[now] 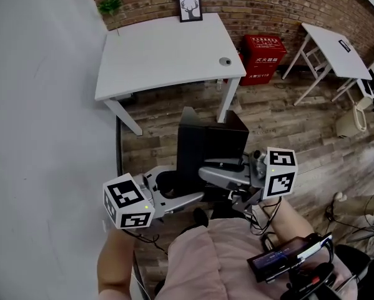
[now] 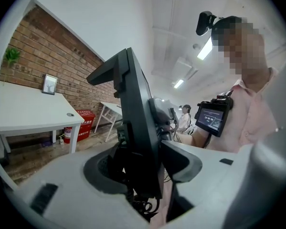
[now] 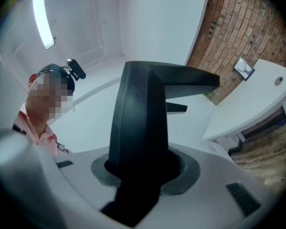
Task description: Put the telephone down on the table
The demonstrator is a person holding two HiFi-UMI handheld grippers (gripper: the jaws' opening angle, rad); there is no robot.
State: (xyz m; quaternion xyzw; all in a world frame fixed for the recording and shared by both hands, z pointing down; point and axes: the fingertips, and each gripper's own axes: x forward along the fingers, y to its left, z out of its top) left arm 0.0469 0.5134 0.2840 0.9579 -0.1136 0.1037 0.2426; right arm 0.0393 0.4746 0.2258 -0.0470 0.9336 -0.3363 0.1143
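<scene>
**A:** What does the left claw (image 1: pixel 183 186) (image 2: pixel 147 161) have?

**B:** Its jaws stand half closed on the black, boxy plastic telephone (image 1: pixel 208 139) (image 2: pixel 138 109). They take it by a thin panel, with one pad against each face.

**A:** And where is the telephone itself?

**B:** It is upright in the air between the two claws, over the brown wooden plank floor (image 1: pixel 286 124). It is on the near side of the white rectangular table (image 1: pixel 162 49) and does not touch it.

**A:** And the right claw (image 1: pixel 215 172) (image 3: pixel 143 171)?

**B:** Also half closed. Its pads press the thick dark body of the telephone (image 3: pixel 143 113) from the opposite side.
</scene>
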